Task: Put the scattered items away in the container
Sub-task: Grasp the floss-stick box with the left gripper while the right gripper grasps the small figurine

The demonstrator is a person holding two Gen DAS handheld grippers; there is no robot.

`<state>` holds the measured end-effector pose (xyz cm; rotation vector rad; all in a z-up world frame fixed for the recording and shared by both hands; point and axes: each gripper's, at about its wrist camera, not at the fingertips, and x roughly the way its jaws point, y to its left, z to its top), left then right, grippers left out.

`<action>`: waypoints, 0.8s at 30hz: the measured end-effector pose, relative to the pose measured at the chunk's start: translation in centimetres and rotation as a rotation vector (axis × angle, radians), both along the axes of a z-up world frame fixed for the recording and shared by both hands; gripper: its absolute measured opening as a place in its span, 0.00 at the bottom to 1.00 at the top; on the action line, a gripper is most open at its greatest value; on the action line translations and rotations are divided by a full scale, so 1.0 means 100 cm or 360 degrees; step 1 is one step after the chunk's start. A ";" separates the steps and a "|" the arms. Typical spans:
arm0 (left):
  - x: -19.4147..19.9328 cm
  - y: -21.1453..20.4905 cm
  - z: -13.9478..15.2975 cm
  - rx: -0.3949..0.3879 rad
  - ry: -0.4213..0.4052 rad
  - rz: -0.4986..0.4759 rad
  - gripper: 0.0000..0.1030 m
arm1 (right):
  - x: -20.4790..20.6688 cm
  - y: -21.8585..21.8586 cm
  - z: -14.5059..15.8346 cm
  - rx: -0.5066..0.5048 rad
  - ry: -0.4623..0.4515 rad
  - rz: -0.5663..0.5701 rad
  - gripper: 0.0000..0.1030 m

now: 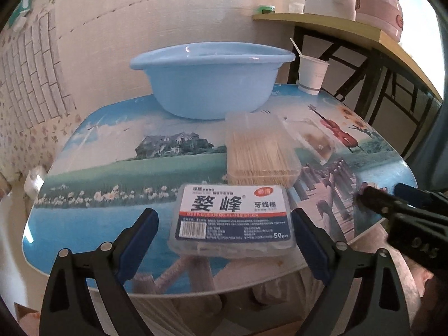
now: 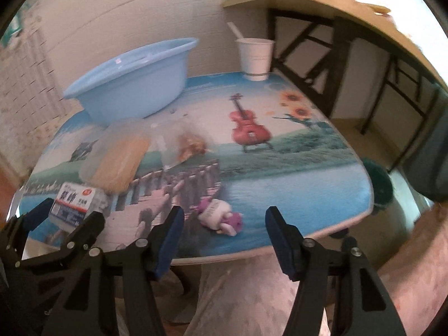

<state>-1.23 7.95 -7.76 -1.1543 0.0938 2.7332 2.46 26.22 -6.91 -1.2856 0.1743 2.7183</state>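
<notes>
the left gripper (image 1: 225, 224) hangs at the near edge of the table (image 1: 112, 168) with its jaws spread wide on either side of the floss box (image 1: 233, 221), not yet touching it, and the box lies flat with its label up, close to the table's near edge. to do this step well, i judge the fingers should slide forward until the pads sit beside the box's short sides, then press in evenly and low, since the smooth plastic lid could slip or the box could tip up if caught only at its front corner. the basin (image 1: 210, 84), the goal for everything, stands at 12 o'clock from the box at the far side of the table. between them, touching or just beside the box's far edge, lies the clear toothpick box (image 1: 261, 151), so the lift should probably go up before going forward to keep from shoving it. a small clear packet (image 1: 316, 140) with something brown inside lies at 1 o'clock. the right gripper (image 2: 224, 224) also has its jaws spread, empty, with the little plush toy (image 2: 219, 217) lying on its side between the fingertips near the table edge. a paper cup (image 2: 254, 56) with a spoon stands at the far corner, well apart from the work, and a wooden shelf (image 1: 336, 25) with a pink jar (image 1: 378, 2) sits beyond.
</notes>
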 end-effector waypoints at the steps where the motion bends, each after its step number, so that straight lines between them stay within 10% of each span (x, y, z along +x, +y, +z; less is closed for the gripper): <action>1: -0.002 -0.001 -0.001 0.0009 -0.0004 -0.0009 0.92 | 0.002 0.001 0.002 -0.0012 0.0002 -0.0031 0.60; 24: -0.008 -0.007 -0.010 0.0033 0.0025 -0.0099 0.93 | -0.014 -0.010 -0.007 0.0004 -0.0011 -0.0145 0.56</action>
